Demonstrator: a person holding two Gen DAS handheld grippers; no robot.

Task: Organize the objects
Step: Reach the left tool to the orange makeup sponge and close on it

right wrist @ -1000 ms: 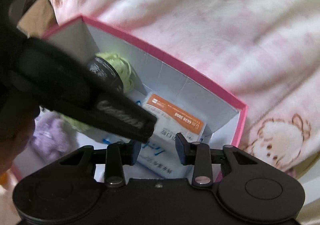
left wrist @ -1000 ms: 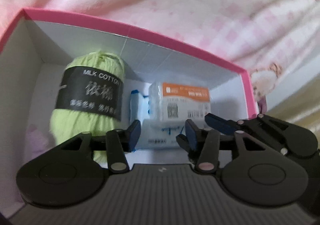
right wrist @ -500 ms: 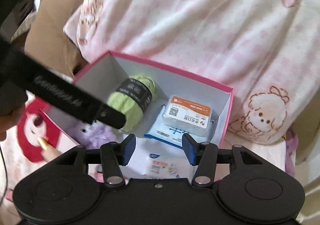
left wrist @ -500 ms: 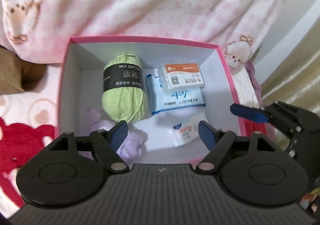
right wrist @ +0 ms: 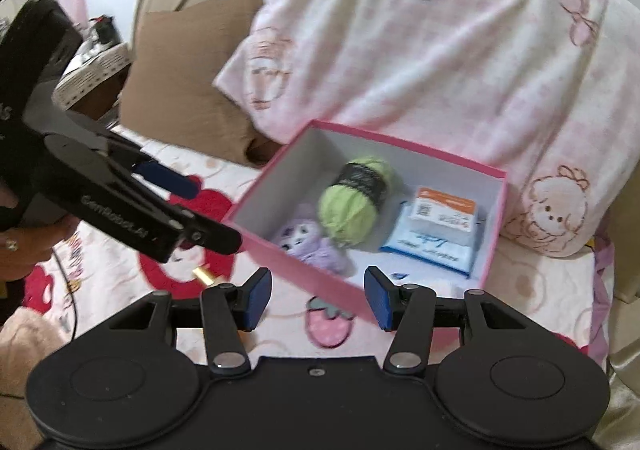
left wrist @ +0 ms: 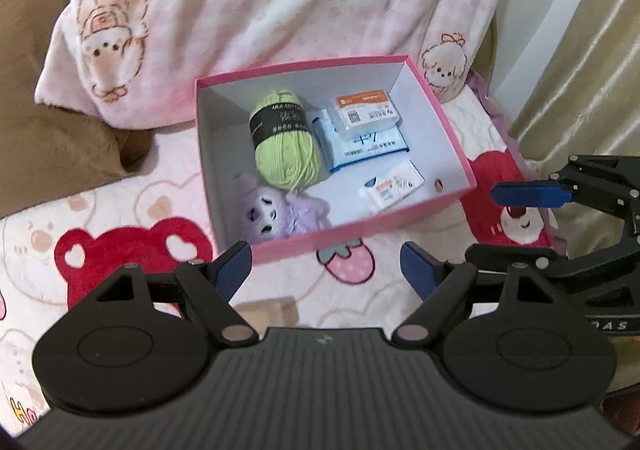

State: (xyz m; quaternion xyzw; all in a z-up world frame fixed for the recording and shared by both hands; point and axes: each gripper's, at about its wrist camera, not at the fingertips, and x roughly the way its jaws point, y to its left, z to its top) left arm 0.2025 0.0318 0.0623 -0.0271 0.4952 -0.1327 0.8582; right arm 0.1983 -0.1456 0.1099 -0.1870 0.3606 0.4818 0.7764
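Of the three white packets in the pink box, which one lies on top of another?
The orange-topped packet. It rests on the blue-edged packet at the back of the pink box, while the small packet lies alone on the floor.

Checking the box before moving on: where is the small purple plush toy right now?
In the left wrist view the small purple plush toy lies in the near-left corner of the pink cardboard box, touching the green yarn ball just behind it.

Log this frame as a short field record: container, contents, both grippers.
container: pink cardboard box, open, on patterned blanket
contents: green yarn ball, purple plush toy, blue tissue pack with white orange-labelled packet on top, small white sachet
left gripper: open, empty
right gripper: open, empty
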